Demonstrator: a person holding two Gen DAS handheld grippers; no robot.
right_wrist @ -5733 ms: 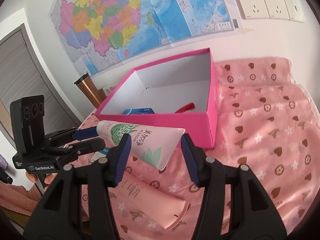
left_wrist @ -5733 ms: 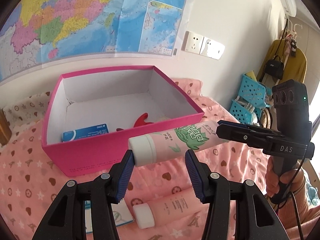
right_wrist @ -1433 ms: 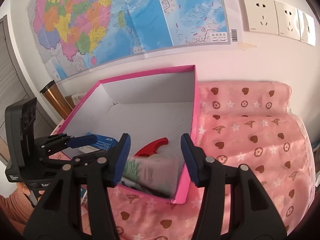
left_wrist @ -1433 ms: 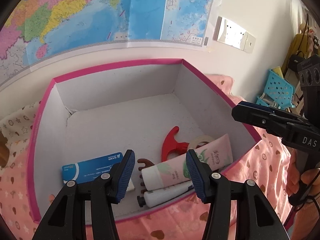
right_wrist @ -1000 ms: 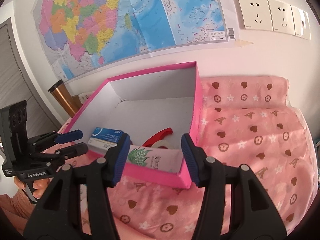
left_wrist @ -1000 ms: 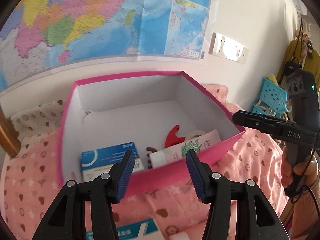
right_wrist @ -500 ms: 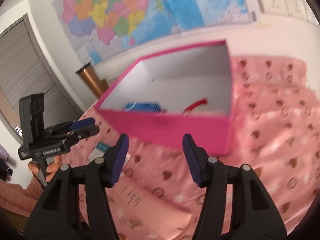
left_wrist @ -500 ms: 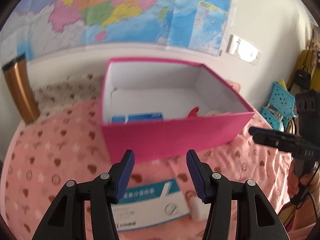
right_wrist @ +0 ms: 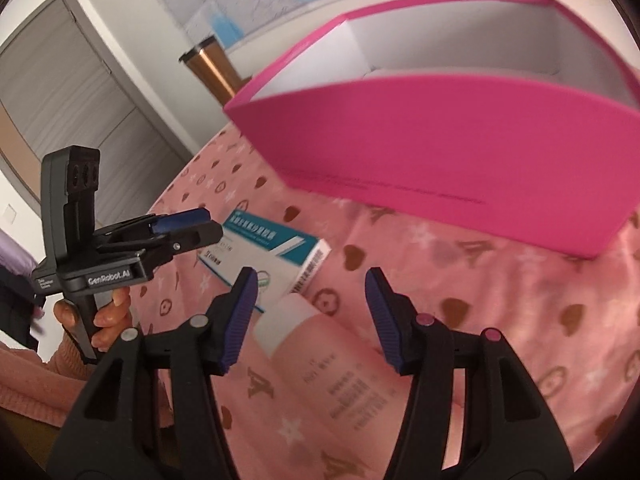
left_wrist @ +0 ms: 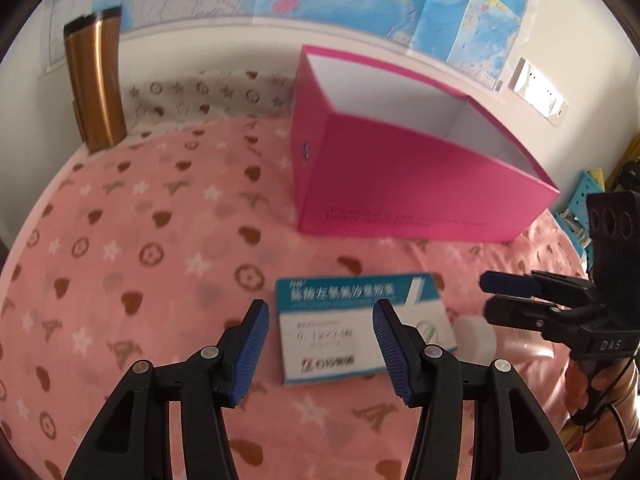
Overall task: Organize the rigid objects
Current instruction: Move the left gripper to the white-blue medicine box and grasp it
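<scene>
Hovering over a counter draped in a pink cloth (left_wrist: 140, 240) with hearts and stars, we hold a gripper in each hand, and both now point down at the things left outside the box. A moment ago both looked into the pink box (left_wrist: 400, 184), where a green-and-pink tube had just been laid beside a blue carton and a red clip; that tube is no longer in either view, and both hands have dropped back toward us and lower.

The left gripper (left_wrist: 318, 346) has its jaws released, empty, with the white-and-teal medicine carton (left_wrist: 340, 320) lying flat on the cloth between and just beyond their blue pads (left_wrist: 250, 348). The right gripper (right_wrist: 308, 316) is likewise released and empty — its jaws frame the white cap end of a pale pink tube (right_wrist: 332, 364) that lies just beside the carton. In the left view the right gripper shows from the side, above that tube's cap (left_wrist: 476, 334).

The box stands open near the wall, beyond both items, and from this low angle we cannot see its contents. A copper tumbler (left_wrist: 98, 84) stands upright at the far left edge.

We judge one item stowed and two still to go: each hand seems lined up for its own pick, carton left, tube right.
</scene>
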